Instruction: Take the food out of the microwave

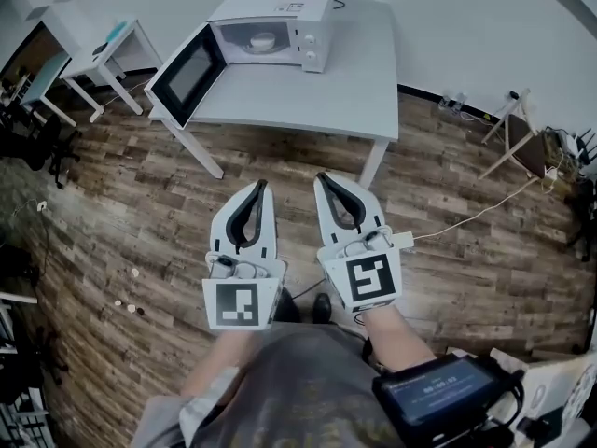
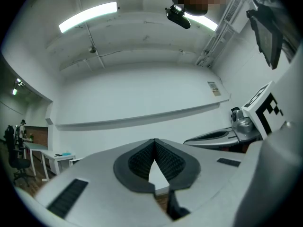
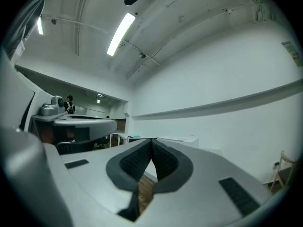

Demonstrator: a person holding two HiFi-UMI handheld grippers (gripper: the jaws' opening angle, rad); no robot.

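Holding my left gripper (image 1: 260, 187) and right gripper (image 1: 323, 177) side by side over the wood floor (image 1: 140, 213), both sets of fingers clenched on nothing, tips aimed at the desk (image 1: 308, 101) ahead. On it the microwave (image 1: 312, 28) lies broadside to me, its door (image 1: 187, 75) swung open to the left. The food (image 1: 262, 40), a round pale dish with no clear long axis, sits flat inside the cavity.

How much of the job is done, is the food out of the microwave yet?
Not yet. Done: the door of the microwave stands open. In hand: nothing; the left gripper and right gripper are both shut and empty, over the wooden floor, short of the table. Left to do: reach in, grip the white food dish inside, and bring it out.
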